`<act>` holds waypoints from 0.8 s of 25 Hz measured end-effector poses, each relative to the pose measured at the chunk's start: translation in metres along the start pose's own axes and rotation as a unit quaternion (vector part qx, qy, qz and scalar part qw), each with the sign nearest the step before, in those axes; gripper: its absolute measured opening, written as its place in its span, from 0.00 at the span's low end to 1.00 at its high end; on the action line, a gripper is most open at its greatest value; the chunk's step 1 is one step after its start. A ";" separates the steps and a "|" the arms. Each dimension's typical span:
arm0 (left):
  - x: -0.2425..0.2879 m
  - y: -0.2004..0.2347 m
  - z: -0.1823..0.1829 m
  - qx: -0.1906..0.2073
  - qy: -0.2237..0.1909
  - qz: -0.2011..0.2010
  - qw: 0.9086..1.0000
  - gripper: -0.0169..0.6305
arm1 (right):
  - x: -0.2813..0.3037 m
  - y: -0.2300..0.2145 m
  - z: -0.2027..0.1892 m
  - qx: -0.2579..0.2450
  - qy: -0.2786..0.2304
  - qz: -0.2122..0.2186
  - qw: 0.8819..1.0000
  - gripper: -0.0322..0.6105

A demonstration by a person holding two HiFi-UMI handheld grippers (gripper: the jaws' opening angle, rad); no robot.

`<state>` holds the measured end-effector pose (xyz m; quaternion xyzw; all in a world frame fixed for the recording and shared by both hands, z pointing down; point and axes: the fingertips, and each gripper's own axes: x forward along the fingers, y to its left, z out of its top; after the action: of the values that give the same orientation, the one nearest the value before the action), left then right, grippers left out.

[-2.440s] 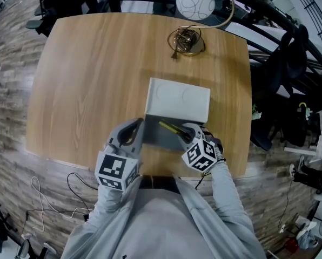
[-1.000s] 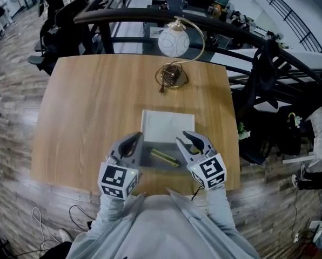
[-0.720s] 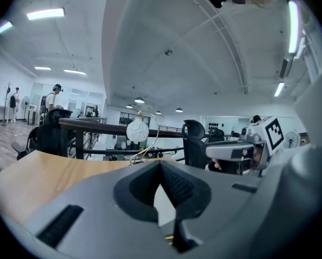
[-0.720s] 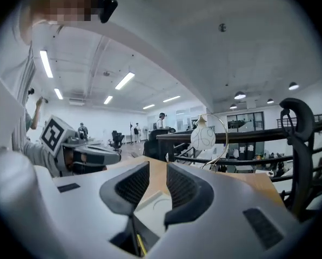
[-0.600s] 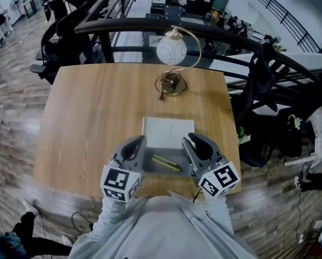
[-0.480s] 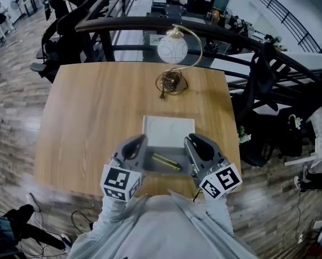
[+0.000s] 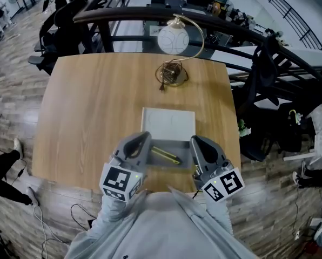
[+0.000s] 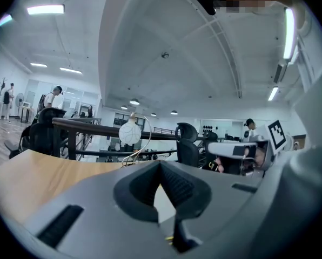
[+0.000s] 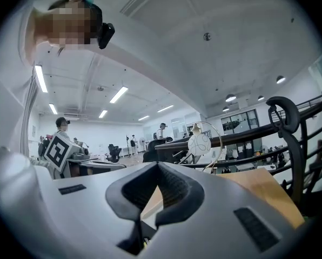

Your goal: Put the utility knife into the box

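A yellow utility knife (image 7: 165, 155) lies slantwise inside the grey box (image 7: 178, 146), near the table's front edge. The box's white lid (image 7: 168, 123) stands open on the far side. My left gripper (image 7: 140, 141) sits at the box's left side, shut and holding nothing. At the box's right side is my right gripper (image 7: 199, 144), likewise shut and empty. In the left gripper view the left gripper (image 8: 161, 167) shows its jaws together, with a speck of the knife's yellow below. The right gripper (image 9: 160, 169) in its own view also has its jaws together.
A desk lamp with a white globe (image 7: 173, 39) and a brass base (image 7: 171, 74) stands at the back of the wooden table (image 7: 91, 107). A dark railing and office chairs lie beyond. A person's legs (image 7: 4, 171) are on the floor at left.
Earlier the right gripper held the knife over the box. The knife now lies in the box and the right gripper has drawn back to the right and shut. The left gripper has barely moved.
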<state>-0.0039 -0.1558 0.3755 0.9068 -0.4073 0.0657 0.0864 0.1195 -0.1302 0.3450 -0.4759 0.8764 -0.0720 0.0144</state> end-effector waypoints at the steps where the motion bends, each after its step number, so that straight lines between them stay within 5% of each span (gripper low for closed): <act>1: 0.000 -0.001 0.000 -0.001 0.000 0.000 1.000 0.05 | -0.001 -0.001 -0.001 0.000 0.001 -0.002 1.000 0.07; 20: -0.004 0.004 0.000 -0.003 -0.003 0.011 1.000 0.05 | -0.008 -0.013 -0.003 0.019 -0.011 -0.028 0.999 0.07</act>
<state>-0.0101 -0.1552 0.3755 0.9020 -0.4181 0.0627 0.0869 0.1346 -0.1306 0.3498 -0.5007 0.8610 -0.0840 0.0314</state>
